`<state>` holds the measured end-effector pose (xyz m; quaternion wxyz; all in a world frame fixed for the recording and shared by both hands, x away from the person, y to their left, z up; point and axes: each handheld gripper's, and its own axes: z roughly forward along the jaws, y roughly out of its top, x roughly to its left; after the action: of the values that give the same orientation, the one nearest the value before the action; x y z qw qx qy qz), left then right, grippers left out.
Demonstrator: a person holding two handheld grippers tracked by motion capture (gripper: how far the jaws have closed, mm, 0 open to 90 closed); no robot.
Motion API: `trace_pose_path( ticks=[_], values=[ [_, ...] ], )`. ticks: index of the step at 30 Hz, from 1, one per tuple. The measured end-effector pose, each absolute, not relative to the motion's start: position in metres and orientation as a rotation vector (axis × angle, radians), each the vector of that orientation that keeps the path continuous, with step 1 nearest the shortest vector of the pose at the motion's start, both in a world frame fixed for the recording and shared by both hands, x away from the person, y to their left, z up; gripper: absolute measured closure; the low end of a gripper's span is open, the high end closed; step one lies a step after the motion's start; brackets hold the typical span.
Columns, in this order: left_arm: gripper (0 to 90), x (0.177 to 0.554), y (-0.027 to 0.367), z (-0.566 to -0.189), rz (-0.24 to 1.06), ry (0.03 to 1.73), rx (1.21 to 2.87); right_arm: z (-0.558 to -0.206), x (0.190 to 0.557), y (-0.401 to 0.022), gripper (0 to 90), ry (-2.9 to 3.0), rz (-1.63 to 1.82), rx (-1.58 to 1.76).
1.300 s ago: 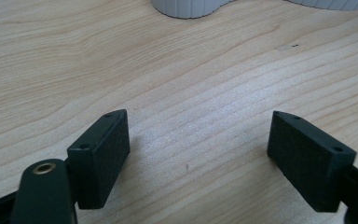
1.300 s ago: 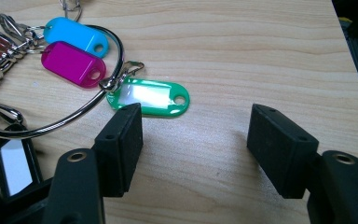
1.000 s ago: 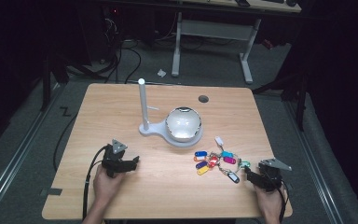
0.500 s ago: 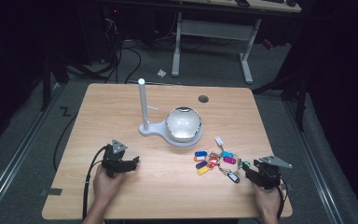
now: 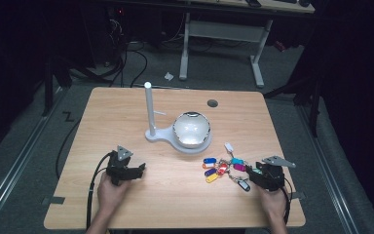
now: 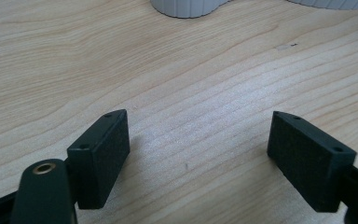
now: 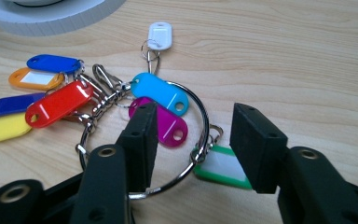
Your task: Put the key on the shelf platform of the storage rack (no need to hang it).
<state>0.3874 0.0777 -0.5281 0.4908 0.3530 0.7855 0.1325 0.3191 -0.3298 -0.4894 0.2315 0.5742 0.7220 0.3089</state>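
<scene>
Bright counter, dark room

In the high view the counter is evenly lit from above while the surroundings from 9 through 3 o'clock sink into black; the picture is soft. Both gripper views are bright, the near jaws slightly blurred, with soft shadows beneath them.

Left black handheld two-jaw gripper: grey three-cornered plate on top, black cable trailing behind, rectangular matt pads with small screw holes, brass-ringed hole in the linkage. Right black handheld two-jaw gripper: same plate, pads and linkage holes. Forearms bare, no sleeves
</scene>
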Motion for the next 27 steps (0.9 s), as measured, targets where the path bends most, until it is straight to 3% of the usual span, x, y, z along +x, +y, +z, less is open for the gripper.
trace_pose_path(
  ticks=[19, 27],
  values=[
    [21.2, 0.387, 0.078, -0.528, 0.323, 1.907, 0.858, -0.508, 0.345, -0.338, 68.3, 1.990, 0.878, 1.689],
    [21.1, 0.387, 0.078, -0.528, 0.322, 1.907, 0.858, -0.512, 0.348, -0.337, 81.1, 2.020, 0.870, 1.670]
  ],
)
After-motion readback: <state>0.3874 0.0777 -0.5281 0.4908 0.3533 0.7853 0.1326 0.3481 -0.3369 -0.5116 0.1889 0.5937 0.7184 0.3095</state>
